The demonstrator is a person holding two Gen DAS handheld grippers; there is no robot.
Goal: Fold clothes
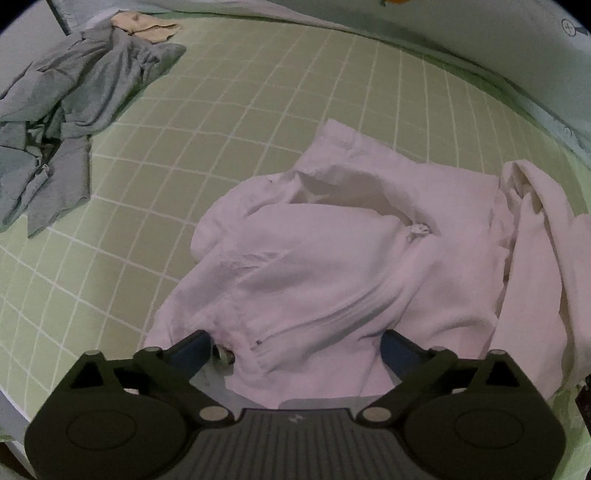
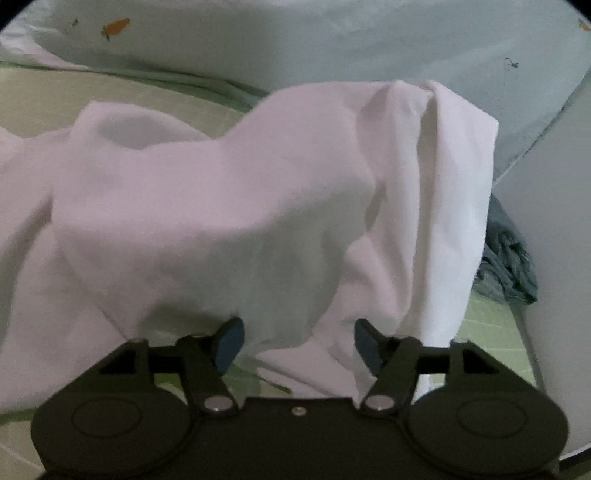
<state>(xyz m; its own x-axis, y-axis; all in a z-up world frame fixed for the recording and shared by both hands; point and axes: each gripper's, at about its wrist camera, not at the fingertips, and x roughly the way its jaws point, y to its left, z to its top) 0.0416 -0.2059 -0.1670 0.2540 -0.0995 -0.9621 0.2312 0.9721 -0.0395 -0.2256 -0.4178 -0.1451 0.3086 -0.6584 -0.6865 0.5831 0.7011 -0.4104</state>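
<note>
Crumpled white zip-front sweatshirt lies in a heap on the light-green sheet with a white grid pattern, near the front edge of the surface. Zipper pull visible mid-garment; a sleeve or side panel bunches up on the right.

Left gripper: blue-padded fingers spread wide, straddling the near hem of the sweatshirt. Fabric sits between them, no pinch on it.

Right gripper: fingers also apart, tips right at the lower edge of the white cloth, which rises in a tall fold in front of the camera. Cloth hangs between the pads; can't tell whether either pad is actually touching it.

Far left in the left wrist view: rumpled grey garment, well apart from the white one. Small beige cloth touching its far end.

Right wrist view: scrap of blue-grey denim-like fabric behind the white fold, against a pale wall. Pale bedding with small orange print runs along the back.
</note>
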